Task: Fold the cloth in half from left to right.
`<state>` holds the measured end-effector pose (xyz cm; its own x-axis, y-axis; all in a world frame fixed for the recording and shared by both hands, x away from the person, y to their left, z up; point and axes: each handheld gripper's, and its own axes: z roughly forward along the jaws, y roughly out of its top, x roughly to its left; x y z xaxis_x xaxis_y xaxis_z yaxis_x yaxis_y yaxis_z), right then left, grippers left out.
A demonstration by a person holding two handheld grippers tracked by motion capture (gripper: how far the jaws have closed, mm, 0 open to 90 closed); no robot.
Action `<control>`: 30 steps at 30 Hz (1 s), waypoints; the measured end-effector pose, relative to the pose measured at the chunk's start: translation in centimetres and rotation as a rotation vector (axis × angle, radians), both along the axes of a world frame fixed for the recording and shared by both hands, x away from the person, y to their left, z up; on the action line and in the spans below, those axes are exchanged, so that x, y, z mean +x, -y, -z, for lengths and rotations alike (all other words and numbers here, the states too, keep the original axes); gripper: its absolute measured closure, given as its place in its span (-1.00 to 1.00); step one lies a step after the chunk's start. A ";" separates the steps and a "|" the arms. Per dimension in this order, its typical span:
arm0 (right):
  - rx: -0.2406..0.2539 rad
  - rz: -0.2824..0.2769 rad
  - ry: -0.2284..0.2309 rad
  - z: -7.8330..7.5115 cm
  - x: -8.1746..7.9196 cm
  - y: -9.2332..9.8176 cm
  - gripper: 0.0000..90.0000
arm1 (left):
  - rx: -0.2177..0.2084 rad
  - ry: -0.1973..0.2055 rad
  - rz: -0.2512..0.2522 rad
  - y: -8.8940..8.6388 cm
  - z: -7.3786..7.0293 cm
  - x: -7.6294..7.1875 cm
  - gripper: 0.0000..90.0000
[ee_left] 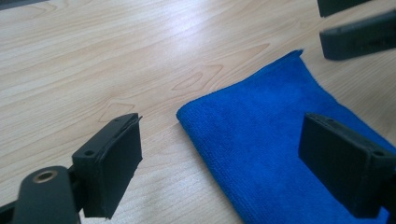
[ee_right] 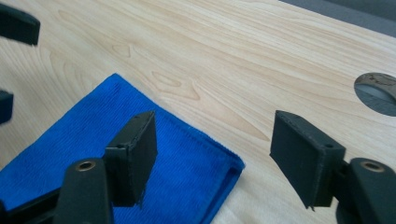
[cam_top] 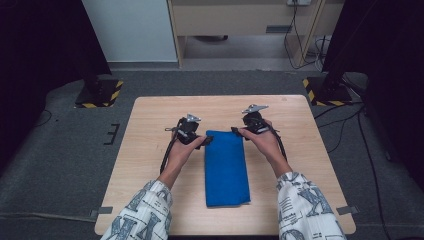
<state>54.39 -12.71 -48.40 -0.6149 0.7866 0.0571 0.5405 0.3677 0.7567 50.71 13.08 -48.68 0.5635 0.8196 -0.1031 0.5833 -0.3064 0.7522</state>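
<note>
Folded blue microfibre cloth (cam_top: 226, 167) lies flat near the middle of the light wooden table (cam_top: 150, 115), a long narrow rectangle running away from me, its far short edge between my two grippers. In the left gripper view the cloth (ee_left: 280, 144) shows its soft looped pile and a rounded folded corner; in the right gripper view the cloth (ee_right: 154, 154) shows a stitched hem and layered edges at the opposite far corner.

My left gripper (cam_top: 192, 134) sits just beside the cloth's far left corner. Its jaws stand wide apart with nothing pressed between them: one pad hangs over bare wood, the other over the blue pile, and I cannot tell whether either touches.

My right gripper (cam_top: 247, 126) is just beside the cloth's far right corner. Its jaws are also spread, one over the cloth near the hem and one over bare wood beyond it, gripping nothing.

Further from the cloth, a round hole (ee_right: 378, 91) in the tabletop shows at the edge of the right gripper view. Patterned sleeves (cam_top: 145, 212) cover my forearms on either side of the cloth's near end.
</note>
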 end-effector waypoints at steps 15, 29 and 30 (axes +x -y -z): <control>-0.011 0.012 -0.001 -0.1 -1.7 1.5 0.08 | 0.003 -0.015 -0.010 -0.3 0.7 -0.5 -0.59; 0.018 0.071 -0.043 2.0 -0.1 1.4 0.00 | 0.003 -0.022 -0.007 -0.8 1.4 -1.3 -0.57; 0.022 0.072 -0.049 2.2 0.0 1.2 -0.01 | -0.017 -0.028 -0.012 -1.1 1.6 -1.4 -0.57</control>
<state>54.42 -13.95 -50.64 -0.5528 0.8269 0.1035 0.6014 0.3098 0.7364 49.27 14.16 -50.32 0.5502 0.8244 -0.1329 0.6077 -0.2862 0.7408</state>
